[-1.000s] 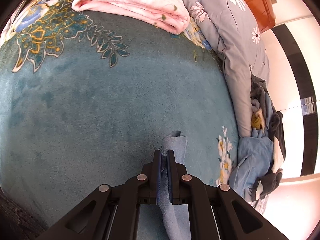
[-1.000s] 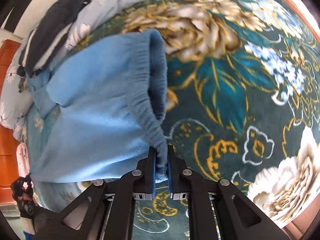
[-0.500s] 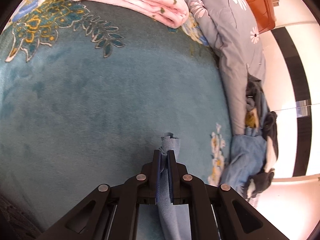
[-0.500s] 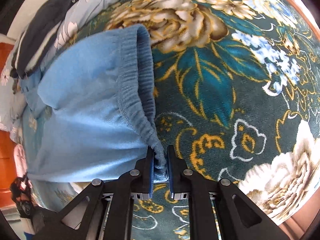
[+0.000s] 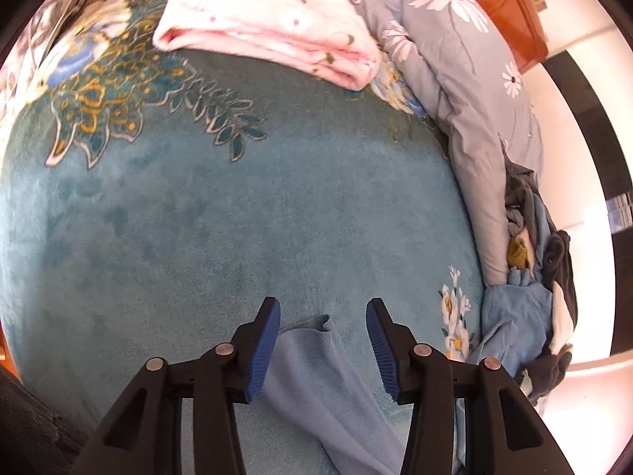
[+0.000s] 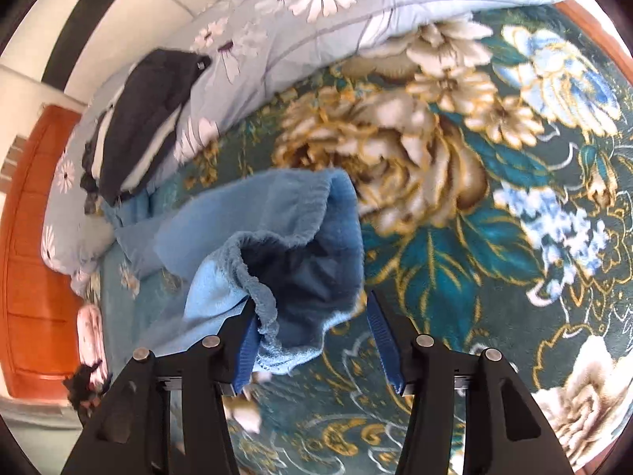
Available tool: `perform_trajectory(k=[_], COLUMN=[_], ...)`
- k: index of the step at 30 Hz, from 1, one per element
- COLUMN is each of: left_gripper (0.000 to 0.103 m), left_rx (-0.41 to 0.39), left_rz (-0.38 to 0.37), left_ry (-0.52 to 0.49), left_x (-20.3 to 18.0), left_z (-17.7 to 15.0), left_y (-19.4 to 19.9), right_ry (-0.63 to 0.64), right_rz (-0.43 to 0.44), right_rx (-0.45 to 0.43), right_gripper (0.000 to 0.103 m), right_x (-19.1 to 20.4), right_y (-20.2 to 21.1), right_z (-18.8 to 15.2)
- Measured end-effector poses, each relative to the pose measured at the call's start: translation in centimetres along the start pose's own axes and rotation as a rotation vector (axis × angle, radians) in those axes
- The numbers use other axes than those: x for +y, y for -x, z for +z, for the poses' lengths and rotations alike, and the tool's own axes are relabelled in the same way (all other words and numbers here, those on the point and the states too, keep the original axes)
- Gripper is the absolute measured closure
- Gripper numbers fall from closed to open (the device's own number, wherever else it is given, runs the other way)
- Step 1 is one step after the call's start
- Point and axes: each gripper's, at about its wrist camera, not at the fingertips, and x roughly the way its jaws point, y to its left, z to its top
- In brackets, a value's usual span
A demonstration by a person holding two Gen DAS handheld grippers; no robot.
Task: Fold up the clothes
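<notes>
A light blue pair of trousers lies on the teal floral blanket. In the left wrist view one leg end (image 5: 316, 372) lies flat between the fingers of my left gripper (image 5: 322, 308), which is open and not gripping it. In the right wrist view the elastic waistband (image 6: 285, 261) gapes open between the fingers of my right gripper (image 6: 310, 301), which is open too; the cloth drapes against the left finger (image 6: 247, 340).
A folded pink blanket (image 5: 273, 31) lies at the far side. A grey daisy-print duvet (image 5: 467, 79) runs along the right edge, with a heap of dark and blue clothes (image 5: 538, 277) beside it. A dark garment (image 6: 146, 118) rests on the duvet. An orange headboard (image 6: 31, 261) stands behind.
Both grippers have opened and let go of the trousers. The leg end now lies flat on the blanket, and the waistband has dropped open between the right fingers.
</notes>
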Motion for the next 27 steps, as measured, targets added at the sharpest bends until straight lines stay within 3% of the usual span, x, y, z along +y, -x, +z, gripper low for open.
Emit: perform_trajectory(k=[3, 8, 11, 13, 18, 22, 24, 27], left_gripper=[0.054, 0.053, 0.053, 0.053, 0.051, 0.048, 0.048, 0.048], left_rx=[0.011, 0.028, 0.038, 0.049, 0.041, 0.038, 0.039, 0.042], left_rz=[0.012, 0.026, 0.017, 0.012, 0.001, 0.006, 0.012, 0.017], left_ry=[-0.019, -0.087, -0.107, -0.134, -0.208, -0.194, -0.181, -0.152], left_x=[-0.3, -1.5, -2.0, -2.6, -3.9, -3.6, -3.3, -2.8], left_z=[-0.2, -0.7, -1.0, -1.3, -1.8, -1.7, -1.6, -1.4], left_y=[-0.3, -0.9, -1.1, -1.3, -1.1, -1.3, -1.6, -2.1], right_ry=[-0.016, -0.109, -0.138, -0.075, 0.233, 0.491, 0.612, 0.777], right_rz=[-0.004, 0.023, -0.020, -0.010, 0.105, 0.218, 0.241, 0.223], right_rx=[0.061, 0.020, -0.087, -0.124, -0.101, -0.001, 0.063, 0.129], right_gripper=[0.049, 0.049, 0.049, 0.049, 0.049, 0.049, 0.049, 0.049], right_x=[-1.6, -4.3, -3.9, -0.7, 15.4, 30.7, 38.2, 46.6], right_y=[-0.5, 1.2, 2.4, 1.3, -6.6, -15.1, -19.6, -24.3], right_z=[-0.9, -2.0, -0.9, 1.0, 4.5, 4.3, 3.5, 0.8])
